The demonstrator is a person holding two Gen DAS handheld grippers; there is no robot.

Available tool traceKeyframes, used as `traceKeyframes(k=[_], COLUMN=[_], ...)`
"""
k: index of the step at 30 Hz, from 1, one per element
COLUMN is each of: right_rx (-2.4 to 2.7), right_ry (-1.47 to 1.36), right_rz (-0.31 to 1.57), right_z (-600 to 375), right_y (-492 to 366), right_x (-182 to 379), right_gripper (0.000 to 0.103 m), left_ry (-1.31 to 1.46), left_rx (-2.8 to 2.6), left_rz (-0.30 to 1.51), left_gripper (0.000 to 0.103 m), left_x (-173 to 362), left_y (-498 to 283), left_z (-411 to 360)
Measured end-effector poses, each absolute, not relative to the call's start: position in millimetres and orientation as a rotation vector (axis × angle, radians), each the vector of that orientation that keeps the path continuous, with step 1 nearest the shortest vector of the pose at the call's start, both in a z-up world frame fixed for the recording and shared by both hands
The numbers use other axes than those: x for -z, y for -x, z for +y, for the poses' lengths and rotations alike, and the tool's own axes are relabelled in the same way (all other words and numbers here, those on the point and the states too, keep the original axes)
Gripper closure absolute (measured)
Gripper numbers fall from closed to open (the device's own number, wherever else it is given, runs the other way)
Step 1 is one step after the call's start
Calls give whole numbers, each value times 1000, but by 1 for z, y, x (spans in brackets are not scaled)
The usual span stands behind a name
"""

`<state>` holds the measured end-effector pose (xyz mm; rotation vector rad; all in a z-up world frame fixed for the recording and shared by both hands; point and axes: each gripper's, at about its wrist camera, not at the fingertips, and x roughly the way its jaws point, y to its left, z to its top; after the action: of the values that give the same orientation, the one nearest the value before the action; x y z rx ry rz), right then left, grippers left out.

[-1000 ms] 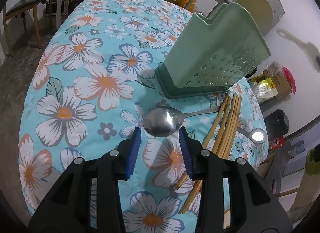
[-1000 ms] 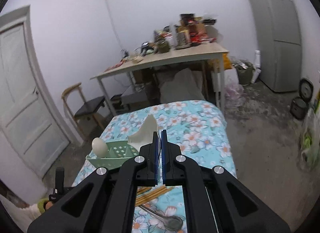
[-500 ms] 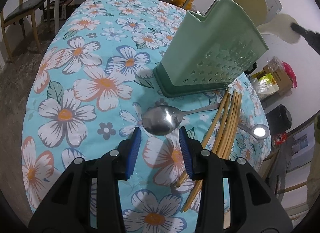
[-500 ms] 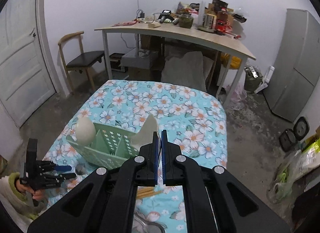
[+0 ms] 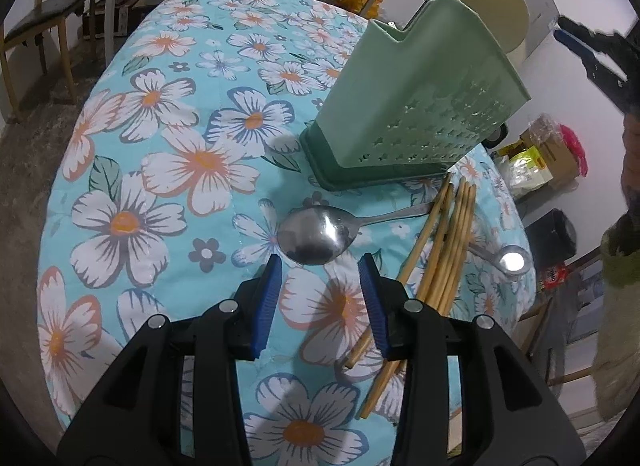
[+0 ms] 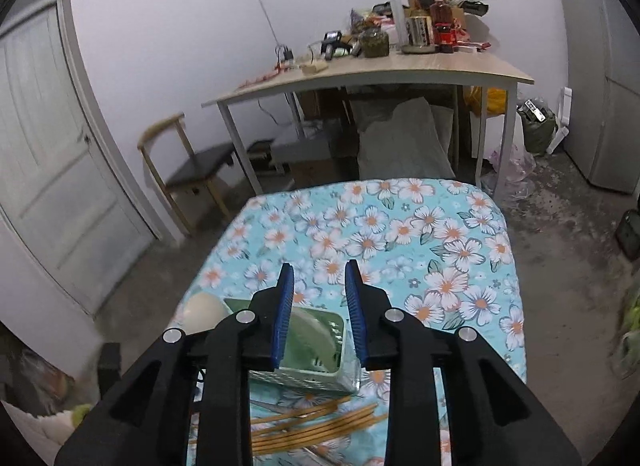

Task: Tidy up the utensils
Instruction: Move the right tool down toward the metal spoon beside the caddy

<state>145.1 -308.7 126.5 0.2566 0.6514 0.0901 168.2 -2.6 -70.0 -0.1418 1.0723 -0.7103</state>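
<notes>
On the floral quilted tablecloth (image 5: 168,153) the green perforated utensil caddy (image 5: 416,105) is standing upright, with a cream paddle (image 6: 202,312) poking out at its far end. Just in front of its base a bundle of wooden chopsticks (image 5: 444,242) is lying, a steel tablespoon (image 5: 316,231) crossing under them with its bowl toward the camera, and a smaller spoon (image 5: 510,260) resting beyond the sticks.

The left gripper (image 5: 320,266) is hovering released, nothing between its blue pads, the tablespoon's bowl sitting just ahead of the fingertips and centred on the gap. The right gripper (image 6: 318,276) is opening above the caddy's mouth with nothing visible between its jaws; whatever it let go cannot be told apart inside.

Judging by this, the tablespoon is coming next. The bowl is wide and shallow, so sliding forward to straddle the neck, clear of the chopsticks, is looking like the surer grip.
</notes>
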Motion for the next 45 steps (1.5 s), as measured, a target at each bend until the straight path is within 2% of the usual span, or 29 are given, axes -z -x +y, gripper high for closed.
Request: traceKeyframes(k=[6, 15, 20, 22, 25, 27, 29, 31, 36, 38, 43, 45], right_rx=[-72, 8, 5, -7, -22, -24, -22, -26, -35, -36, -41, -41], right_ry=[-374, -622, -721, -737, -753, -758, -749, -738, -735, -736, -748, -750], right_rz=[632, 702, 748, 763, 767, 768, 767, 764, 766, 771, 779, 780], right_z=[-331, -369, -370, -365, -361, -359, -357, -356, -355, -354, -352, -351], right_y=[-98, -32, -19, -17, -16, -16, -15, -15, -18, -19, -21, -21], right_x=[-100, -11, 30, 41, 47, 48, 48, 47, 48, 50, 55, 57], right_gripper=[71, 71, 71, 71, 71, 71, 71, 71, 71, 71, 71, 71], left_ry=[338, 719, 793, 910, 1056, 1052, 954, 740, 142, -47, -510, -586], left_rx=[742, 802, 800, 840, 844, 815, 785, 751, 700, 706, 679, 677], left_rz=[1155, 1267, 1257, 1254, 1257, 1250, 1215, 1157, 968, 914, 800, 799], left_gripper=[64, 66, 66, 66, 66, 66, 65, 65, 53, 48, 48, 48], left_x=[84, 114, 114, 119, 128, 126, 112, 90, 48, 44, 55, 63], left_y=[-183, -216, -218, -220, -222, -222, -218, -211, -186, -177, -158, -158], left_z=[11, 30, 30, 33, 38, 38, 34, 25, -14, -30, -70, -78])
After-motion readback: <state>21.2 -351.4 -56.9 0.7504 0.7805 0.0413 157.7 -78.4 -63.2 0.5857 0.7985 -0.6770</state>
